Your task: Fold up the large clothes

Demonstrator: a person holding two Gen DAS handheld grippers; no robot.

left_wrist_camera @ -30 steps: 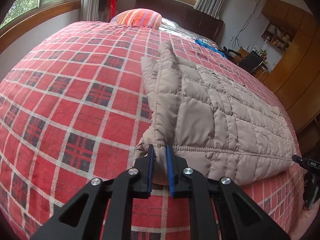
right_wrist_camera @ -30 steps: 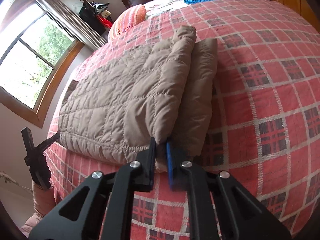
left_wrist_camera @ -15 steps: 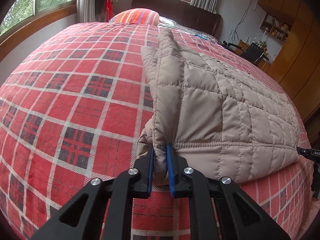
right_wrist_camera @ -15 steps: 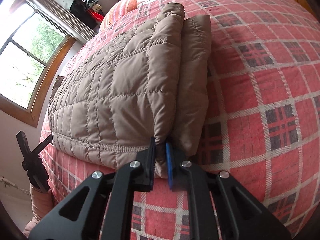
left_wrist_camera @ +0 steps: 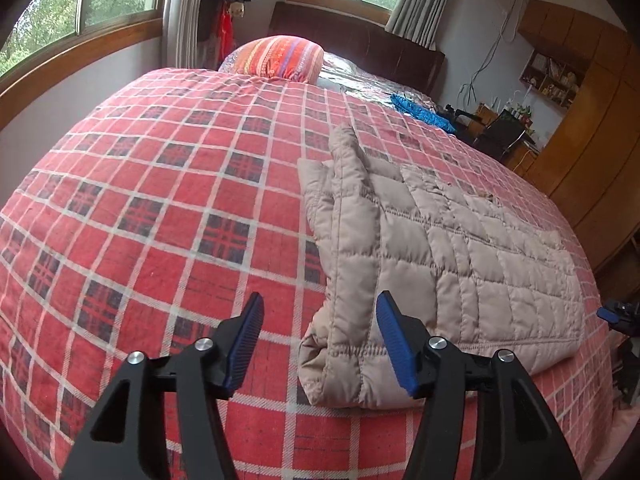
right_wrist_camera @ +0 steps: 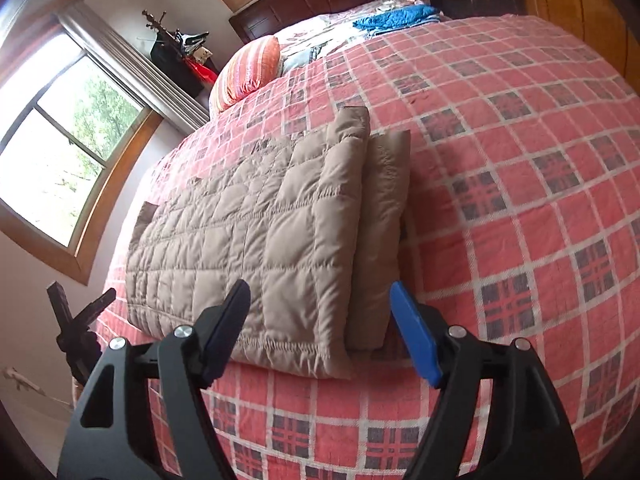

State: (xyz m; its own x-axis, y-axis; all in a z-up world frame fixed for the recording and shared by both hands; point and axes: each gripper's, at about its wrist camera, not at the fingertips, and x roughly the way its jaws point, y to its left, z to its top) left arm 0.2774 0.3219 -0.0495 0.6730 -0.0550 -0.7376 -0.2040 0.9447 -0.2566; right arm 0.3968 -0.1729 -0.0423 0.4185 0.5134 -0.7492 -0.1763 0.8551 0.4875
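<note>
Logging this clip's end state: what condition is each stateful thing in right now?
Quilted jacket: folded, lying flat on the plaid bedspread, released.
Left gripper: open, empty.
Right gripper: open, empty.
Striped pillow: lying at the head of the bed.

One quilted jacket (left_wrist_camera: 448,248), one striped pillow (left_wrist_camera: 280,58), two grippers, one bed (left_wrist_camera: 160,200)

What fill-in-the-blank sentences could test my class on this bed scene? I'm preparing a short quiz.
1. Both the left gripper and the right gripper have their jaws ____.
2. The quilted jacket lies folded on a red ____ blanket.
3. The jacket is ____ in colour.
4. At the head of the bed lies a ____ pillow.

Missing words: open; checked; beige; striped
</note>
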